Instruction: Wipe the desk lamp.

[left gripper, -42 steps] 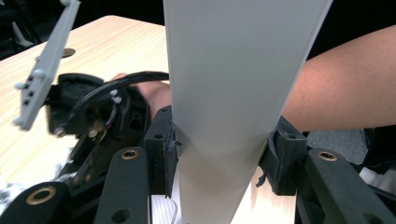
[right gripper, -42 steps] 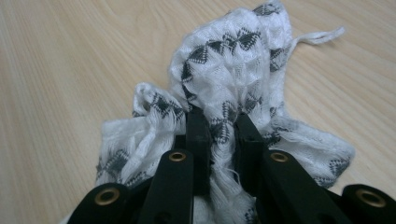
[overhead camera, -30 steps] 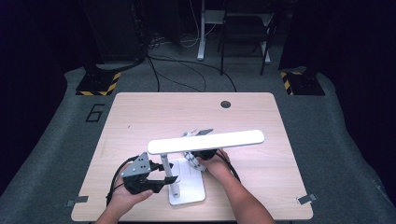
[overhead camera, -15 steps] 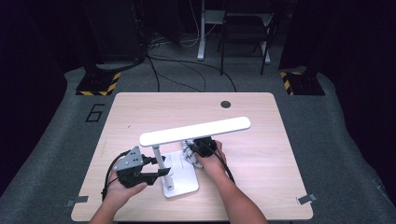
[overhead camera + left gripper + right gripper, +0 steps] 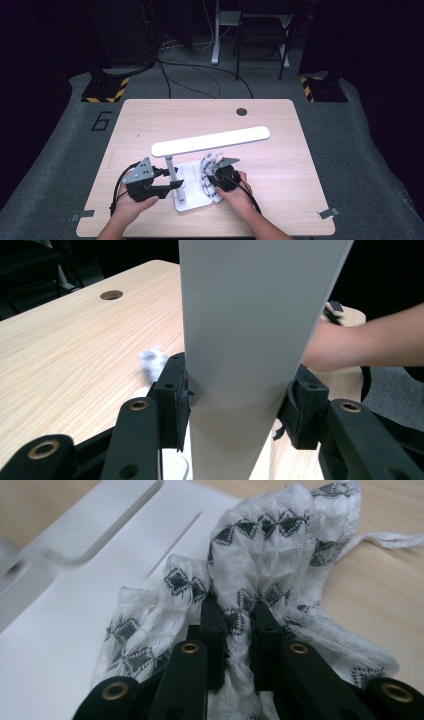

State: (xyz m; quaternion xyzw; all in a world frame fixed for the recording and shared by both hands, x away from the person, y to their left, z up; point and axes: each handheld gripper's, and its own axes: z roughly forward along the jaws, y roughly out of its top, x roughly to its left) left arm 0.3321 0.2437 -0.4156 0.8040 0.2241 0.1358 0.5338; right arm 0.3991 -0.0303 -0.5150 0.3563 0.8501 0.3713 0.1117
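At the left of the high view, the left tongs (image 5: pixel 172 184) lay level over the wooden surface (image 5: pixel 280 150), pointing right at the lamp (image 5: pixel 210 141). In the left gripper view their pads (image 5: pixel 176 400) pressed on either side of the lamp's white upright, so they were closed on the lamp. The lamp's long white head ran slantwise above, its flat white base (image 5: pixel 192 200) resting on the surface near the front edge, between the two hands. Right of the stem, the right tongs (image 5: pixel 212 172) were clamped narrow on a cloth (image 5: pixel 207 175), white with dark diamond marks. In the right gripper view the bunched cloth (image 5: pixel 260 570) sat pinched between the two black pads, lying partly on the base (image 5: pixel 60 630) and partly on the surface beside it.
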